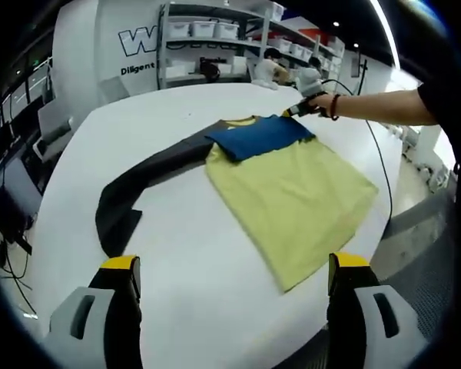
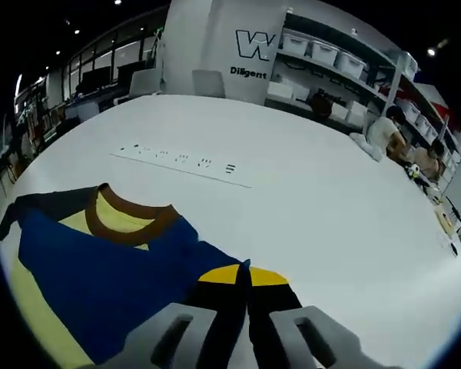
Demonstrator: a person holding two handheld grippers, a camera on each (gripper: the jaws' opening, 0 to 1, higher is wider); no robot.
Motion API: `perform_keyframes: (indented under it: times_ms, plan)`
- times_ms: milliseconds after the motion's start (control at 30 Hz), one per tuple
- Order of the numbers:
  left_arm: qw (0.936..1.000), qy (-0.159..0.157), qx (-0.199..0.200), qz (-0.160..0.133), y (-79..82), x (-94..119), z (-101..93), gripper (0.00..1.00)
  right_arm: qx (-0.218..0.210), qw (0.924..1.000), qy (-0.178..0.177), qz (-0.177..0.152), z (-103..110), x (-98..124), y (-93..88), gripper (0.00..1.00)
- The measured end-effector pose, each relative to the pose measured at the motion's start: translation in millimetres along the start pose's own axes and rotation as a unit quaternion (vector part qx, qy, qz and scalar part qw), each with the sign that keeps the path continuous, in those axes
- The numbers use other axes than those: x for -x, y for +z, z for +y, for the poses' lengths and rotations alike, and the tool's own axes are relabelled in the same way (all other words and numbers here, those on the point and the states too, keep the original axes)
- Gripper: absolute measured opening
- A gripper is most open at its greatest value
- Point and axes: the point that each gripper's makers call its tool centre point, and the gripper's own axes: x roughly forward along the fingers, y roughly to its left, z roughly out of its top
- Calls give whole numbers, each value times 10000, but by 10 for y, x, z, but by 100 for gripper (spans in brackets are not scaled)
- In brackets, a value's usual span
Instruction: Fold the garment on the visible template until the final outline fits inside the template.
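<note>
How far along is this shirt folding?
One blue sleeve already lies folded across the yellow shirt. The right gripper is shut on that sleeve's edge. The dark sleeve is spread out on the white table, and the body is unfolded. The left gripper hangs open.

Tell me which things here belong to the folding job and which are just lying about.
For the job:
yellow garment
its blue sleeve, pinched by the right gripper
its dark sleeve
left gripper, open

Lying about:
storage bins on the shelves
printed marks on the table
</note>
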Motion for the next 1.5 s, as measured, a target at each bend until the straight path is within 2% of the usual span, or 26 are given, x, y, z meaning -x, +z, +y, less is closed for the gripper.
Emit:
perform_keyframes:
  times_ms: [133,367,467,667,933,1067,1133,1267,1367,1500]
  plan:
    - [10000,38,27,9,-13,2,21,99,-312,9995,64,-64,-43,-54,30,0]
    - [10000,30,67,-13,-15,16,5,99,-563,9979,109,-294,-170,-27,157,2]
    - [10000,36,58,-29,-6,25,9,99,-639,9971,200,-349,-142,52,177,9]
    - [9999,53,57,-95,33,46,13,99,-829,9946,427,-450,-119,194,145,30]
    - [9998,109,115,-117,38,64,41,99,-891,9927,723,-361,16,408,8,55]
    - [9996,158,186,-114,42,72,74,99,-827,9916,913,-391,192,653,-82,59]
    - [9996,180,184,-103,38,72,82,99,-788,9915,971,-360,175,603,-43,62]
    - [9993,247,263,-104,33,69,114,99,-619,9914,1103,-346,236,734,-135,67]
    - [9983,410,375,-150,34,82,199,99,-542,9912,1163,-328,264,826,-199,72]
    - [9976,488,450,-190,27,108,279,99,-746,9872,1369,-338,334,946,-243,75]
